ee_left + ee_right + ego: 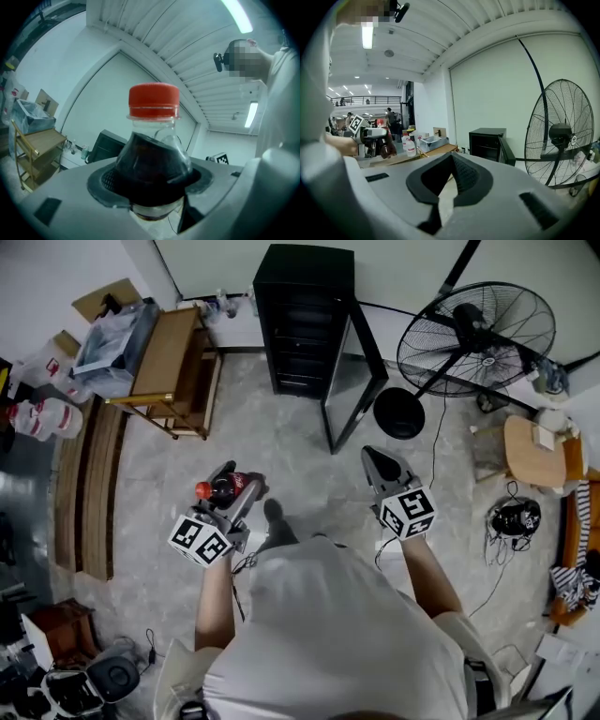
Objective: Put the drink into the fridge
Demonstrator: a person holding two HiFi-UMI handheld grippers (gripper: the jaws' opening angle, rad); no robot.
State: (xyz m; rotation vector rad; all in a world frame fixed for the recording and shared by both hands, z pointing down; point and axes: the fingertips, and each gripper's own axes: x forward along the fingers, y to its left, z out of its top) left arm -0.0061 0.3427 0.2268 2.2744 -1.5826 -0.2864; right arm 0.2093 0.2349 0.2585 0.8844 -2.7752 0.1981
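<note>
Head view: drink in left gripper

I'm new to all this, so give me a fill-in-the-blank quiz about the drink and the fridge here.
The left tongs grip a drink bottle with a ____ cap.
The black fridge stands with its door ____.
The right tongs hold ____.
Missing words: red; open; nothing.
</note>
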